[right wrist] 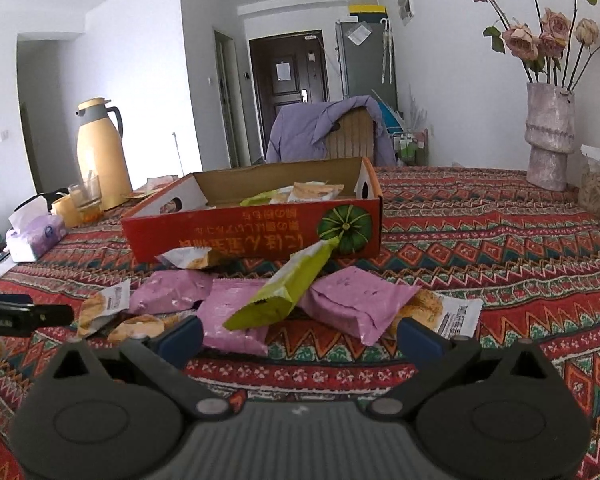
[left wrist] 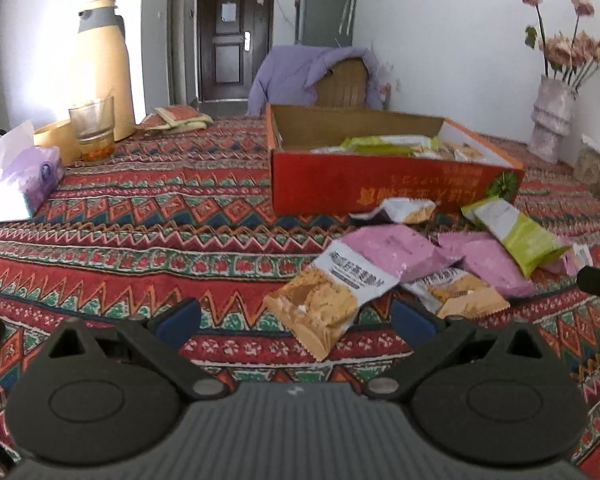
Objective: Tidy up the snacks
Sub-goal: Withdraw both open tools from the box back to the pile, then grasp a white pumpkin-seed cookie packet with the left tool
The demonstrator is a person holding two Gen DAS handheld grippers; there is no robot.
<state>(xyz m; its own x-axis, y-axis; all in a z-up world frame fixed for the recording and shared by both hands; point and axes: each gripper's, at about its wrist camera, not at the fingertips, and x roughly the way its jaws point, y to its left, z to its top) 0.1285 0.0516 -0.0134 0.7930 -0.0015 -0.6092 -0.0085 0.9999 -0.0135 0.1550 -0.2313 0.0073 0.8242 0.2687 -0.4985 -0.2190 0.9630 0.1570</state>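
Note:
A red cardboard box [left wrist: 340,184] [right wrist: 236,232] sits open on the patterned tablecloth with several snack packets inside. In front of it lies a loose pile: pink packets [left wrist: 392,248] [right wrist: 352,300], a green packet [left wrist: 516,232] [right wrist: 284,292] and orange-and-white biscuit packets [left wrist: 324,300] [right wrist: 440,312]. My left gripper [left wrist: 296,316] is open just short of the nearest biscuit packet, with nothing between its fingers. My right gripper [right wrist: 300,336] is open too, close before the pink and green packets, holding nothing.
At the left stand a yellow thermos [left wrist: 104,64] [right wrist: 100,152], a glass [left wrist: 92,124], and a tissue pack [left wrist: 20,184] [right wrist: 36,232]. A vase of flowers [left wrist: 552,116] [right wrist: 548,136] is at the right. A chair with a purple jacket [right wrist: 324,128] stands behind the table.

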